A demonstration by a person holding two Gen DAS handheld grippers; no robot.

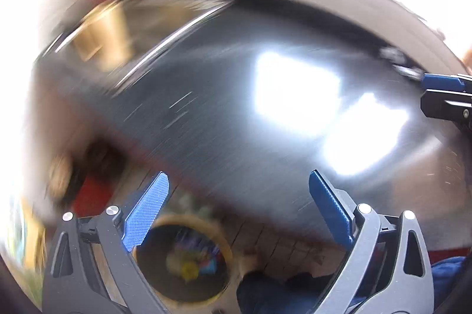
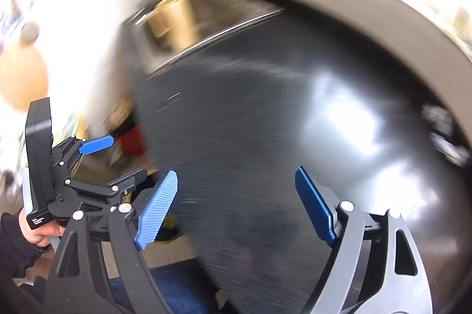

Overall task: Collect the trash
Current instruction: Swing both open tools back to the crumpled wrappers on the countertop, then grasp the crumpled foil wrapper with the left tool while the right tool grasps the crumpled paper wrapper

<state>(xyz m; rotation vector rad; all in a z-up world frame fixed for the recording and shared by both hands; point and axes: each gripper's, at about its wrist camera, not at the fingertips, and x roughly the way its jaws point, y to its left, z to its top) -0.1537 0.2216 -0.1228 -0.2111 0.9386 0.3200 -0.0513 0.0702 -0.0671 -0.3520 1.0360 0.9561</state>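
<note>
Two grippers, both mine, both empty; entries run from largest thing to smallest.

1. Table (image 1: 224, 119): dark, glossy, with window glare across it. Both views are smeared with motion blur. Risk: I judge a descent onto it could be misjudged, since glare and blur hide small scraps and my pads might strike the top.

2. Bin (image 1: 181, 261): round, tan-rimmed, on the floor below the table's near edge, seen just behind my left pad. Colourful trash already lies in it, too blurred to name. Risk: it sits low and close to the edge; a release made from over the table would likely miss it.

3. Left gripper (image 1: 239, 210): jaws wide apart, nothing between them. It appears again in the right view (image 2: 112, 157). Risk: the two grippers ride near each other and could knock together.

4. Right gripper (image 2: 236, 204): jaws wide, nothing held. Only its tip shows at the edge of the left view.

5. Remaining trash (image 2: 442, 131): a pale, crumpled blur at the table's far right edge, well apart from both grippers; I cannot tell what it is. Risk: near the edge, a clumsy pinch may push it off.
</note>
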